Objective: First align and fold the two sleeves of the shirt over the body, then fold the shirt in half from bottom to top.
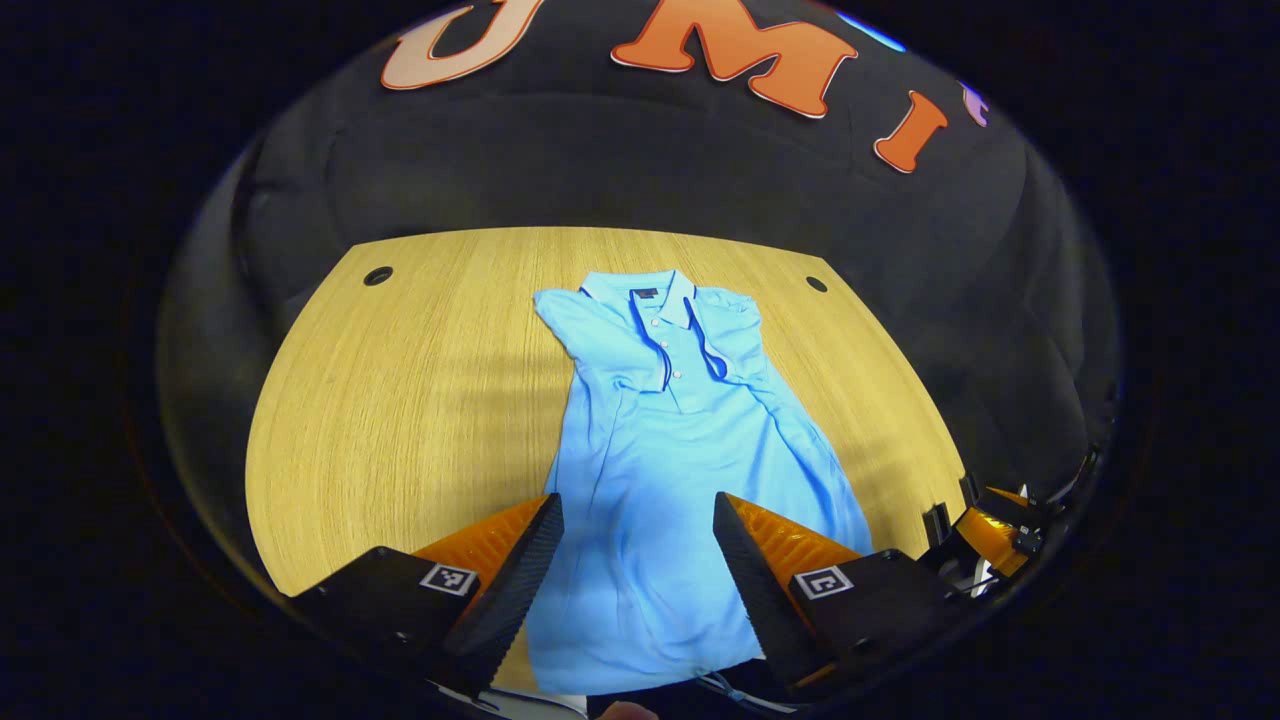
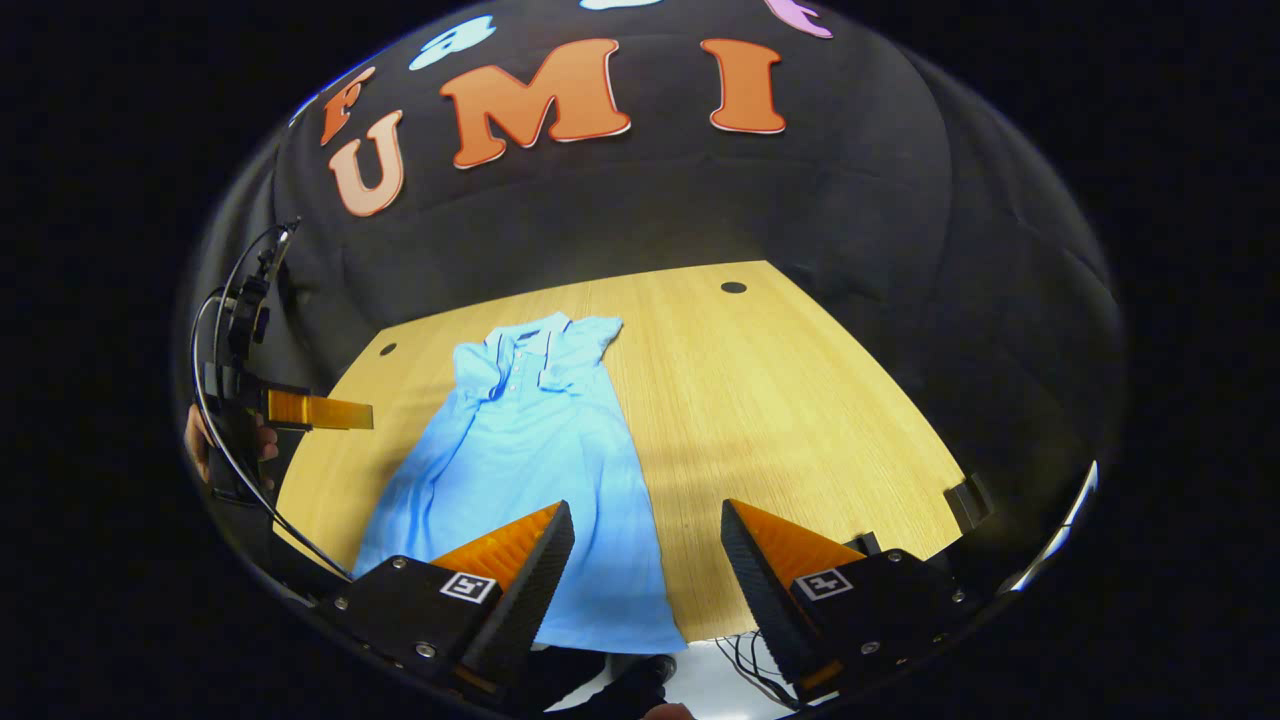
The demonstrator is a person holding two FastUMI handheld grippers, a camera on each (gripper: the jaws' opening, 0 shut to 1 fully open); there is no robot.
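Blue shirt (image 1: pixel 680 450) flat on wooden tabletop (image 1: pixel 400 400), both sleeves folded in; left tool (image 1: pixel 638 545) and right tool (image 2: pixel 648 550) hovering wide open, empty.

Right gripper (image 2: pixel 648 560) fingers spread above shirt's (image 2: pixel 520 470) hem on table (image 2: pixel 800 400).

text: none legible | shirt (image 1: pixel 660 440) neck label: too small, perhaps blank | tongs: square code markers only

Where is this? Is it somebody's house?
Probably not a house; it looks like a recording booth. A black cloth wall stands behind a wooden table, and a blue polo shirt lies flat on it.
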